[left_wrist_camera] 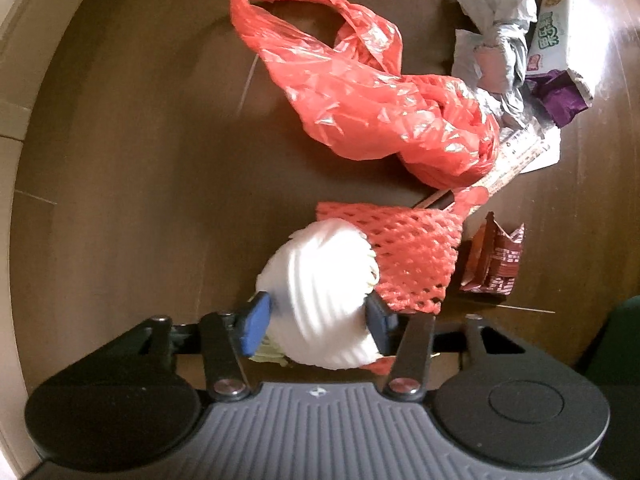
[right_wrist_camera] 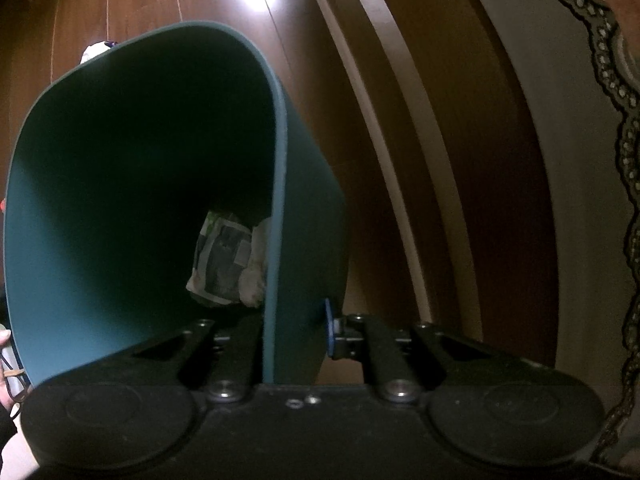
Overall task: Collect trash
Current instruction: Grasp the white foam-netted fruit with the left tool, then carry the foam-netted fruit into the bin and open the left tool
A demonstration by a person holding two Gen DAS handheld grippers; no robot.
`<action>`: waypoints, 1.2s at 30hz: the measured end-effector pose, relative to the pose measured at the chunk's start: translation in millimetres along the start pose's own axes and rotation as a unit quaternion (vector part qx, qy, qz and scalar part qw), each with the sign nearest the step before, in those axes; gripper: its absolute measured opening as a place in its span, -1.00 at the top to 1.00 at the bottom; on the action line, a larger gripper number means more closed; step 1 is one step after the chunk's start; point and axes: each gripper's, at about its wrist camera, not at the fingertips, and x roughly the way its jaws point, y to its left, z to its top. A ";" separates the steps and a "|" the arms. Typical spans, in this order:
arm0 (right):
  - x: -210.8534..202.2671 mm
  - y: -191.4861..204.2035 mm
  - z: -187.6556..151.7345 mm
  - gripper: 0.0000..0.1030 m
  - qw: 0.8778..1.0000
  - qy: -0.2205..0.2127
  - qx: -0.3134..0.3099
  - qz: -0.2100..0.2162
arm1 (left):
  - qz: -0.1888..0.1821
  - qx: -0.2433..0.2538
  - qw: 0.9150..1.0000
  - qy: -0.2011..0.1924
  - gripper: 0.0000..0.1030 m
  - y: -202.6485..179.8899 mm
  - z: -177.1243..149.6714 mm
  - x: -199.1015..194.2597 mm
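In the left wrist view my left gripper (left_wrist_camera: 316,322) is shut on a white ribbed foam wrap (left_wrist_camera: 320,296) that lies against an orange foam fruit net (left_wrist_camera: 404,256) on the dark wooden floor. A red plastic bag (left_wrist_camera: 372,96) lies beyond it. Grey crumpled paper (left_wrist_camera: 496,44), a white and purple snack wrapper (left_wrist_camera: 556,56) and a brown wrapper (left_wrist_camera: 496,260) lie to the right. In the right wrist view my right gripper (right_wrist_camera: 294,330) is shut on the wall of a dark green bin (right_wrist_camera: 132,184), one finger inside, one outside. The bin holds a printed wrapper (right_wrist_camera: 220,260) and white tissue (right_wrist_camera: 256,260).
A flat strip with printed text (left_wrist_camera: 516,160) pokes out from under the red bag. A pale baseboard (left_wrist_camera: 12,120) curves along the left. In the right wrist view a brown door frame (right_wrist_camera: 400,160) and a lace-edged cloth (right_wrist_camera: 616,80) are on the right.
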 end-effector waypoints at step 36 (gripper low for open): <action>-10.5 -14.5 0.3 0.80 0.999 -0.031 0.028 0.002 | -0.146 0.151 0.974 -0.086 0.39 -111.9 -12.1 -326.2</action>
